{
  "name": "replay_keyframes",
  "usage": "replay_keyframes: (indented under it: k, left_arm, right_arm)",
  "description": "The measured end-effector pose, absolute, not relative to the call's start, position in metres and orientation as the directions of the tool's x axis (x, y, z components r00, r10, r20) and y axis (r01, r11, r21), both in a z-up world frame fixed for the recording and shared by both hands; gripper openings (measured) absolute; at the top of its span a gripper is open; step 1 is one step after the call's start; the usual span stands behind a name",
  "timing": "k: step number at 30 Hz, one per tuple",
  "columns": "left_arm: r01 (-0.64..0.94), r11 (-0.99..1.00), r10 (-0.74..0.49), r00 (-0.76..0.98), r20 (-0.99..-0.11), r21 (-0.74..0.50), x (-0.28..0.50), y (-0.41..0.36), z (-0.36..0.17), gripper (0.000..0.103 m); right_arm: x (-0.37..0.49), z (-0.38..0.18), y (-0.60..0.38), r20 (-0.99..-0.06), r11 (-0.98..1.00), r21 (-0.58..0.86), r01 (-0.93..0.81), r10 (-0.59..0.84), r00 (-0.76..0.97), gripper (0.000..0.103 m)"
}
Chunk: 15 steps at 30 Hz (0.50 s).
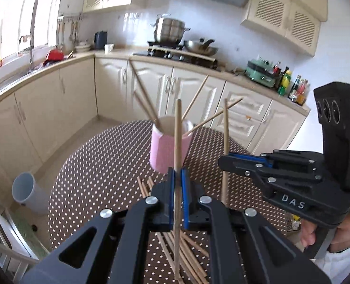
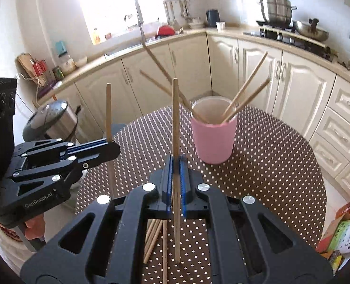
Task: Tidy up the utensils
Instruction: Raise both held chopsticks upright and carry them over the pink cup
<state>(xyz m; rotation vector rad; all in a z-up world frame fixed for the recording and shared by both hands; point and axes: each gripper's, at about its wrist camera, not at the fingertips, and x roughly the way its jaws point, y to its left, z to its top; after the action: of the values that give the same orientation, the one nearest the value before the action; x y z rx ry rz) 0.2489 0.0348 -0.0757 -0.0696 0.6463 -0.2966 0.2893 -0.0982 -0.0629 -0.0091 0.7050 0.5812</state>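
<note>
A pink cup (image 1: 169,146) (image 2: 213,139) stands on the dotted brown table (image 1: 99,165) (image 2: 269,165) with several wooden chopsticks leaning in it. My left gripper (image 1: 177,174) is shut on one upright chopstick (image 1: 177,132), near the cup. It also shows in the right wrist view (image 2: 113,146) with its chopstick (image 2: 108,111). My right gripper (image 2: 176,163) is shut on another upright chopstick (image 2: 175,118). It shows in the left wrist view (image 1: 224,159) with its chopstick (image 1: 226,127). Loose chopsticks (image 1: 186,248) (image 2: 154,236) lie on the table under the grippers.
Cream kitchen cabinets (image 1: 151,85) run behind the table, with a stove, pot (image 1: 169,29) and wok. A grey bin (image 1: 28,191) stands on the floor at the left, a metal bin (image 2: 54,118) beside the table. Packets (image 2: 343,232) lie at the table's right edge.
</note>
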Motion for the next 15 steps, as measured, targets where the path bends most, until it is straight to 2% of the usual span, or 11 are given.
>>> replay_keyframes:
  k: [5,15]
  left_arm:
    - [0.282,0.945,-0.327,0.772,-0.545,-0.167,0.244,0.024,-0.050,0.006]
    - [0.277,0.953,-0.301,0.847,-0.438,-0.119,0.265,0.003,-0.002,0.006]
  right_arm:
    - [0.282,-0.046,-0.106,-0.571,0.841,0.184,-0.508,0.512,0.642,0.006]
    - [0.280,-0.007,-0.115,-0.479,0.862,0.136,-0.489,0.489,0.729,0.006]
